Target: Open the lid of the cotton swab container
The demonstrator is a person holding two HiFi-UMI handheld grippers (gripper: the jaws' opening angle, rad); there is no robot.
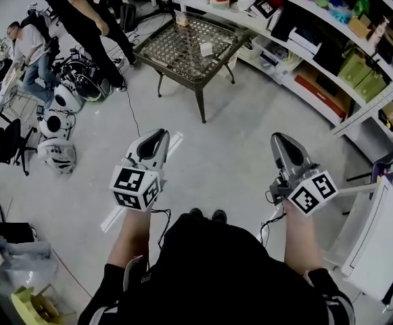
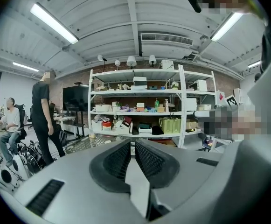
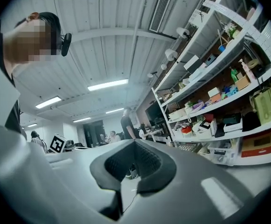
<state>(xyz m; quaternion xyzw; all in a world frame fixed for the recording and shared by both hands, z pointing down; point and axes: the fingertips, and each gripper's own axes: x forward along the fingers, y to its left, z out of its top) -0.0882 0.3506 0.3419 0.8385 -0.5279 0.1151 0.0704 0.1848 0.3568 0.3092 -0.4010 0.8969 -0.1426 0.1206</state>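
Observation:
Both grippers are held out in front of me over a grey floor. In the head view my left gripper points ahead toward a dark lattice-top table. A small white box and a small pale item stand on that table; I cannot tell whether either is the cotton swab container. The left gripper view shows its pads almost together with a thin slit and nothing between. My right gripper is shut and empty, its tips meeting.
Long shelves packed with boxes run along the right. A person in black stands left of the table and another person sits further left. White rounded machines lie on the floor. A white cabinet stands close on my right.

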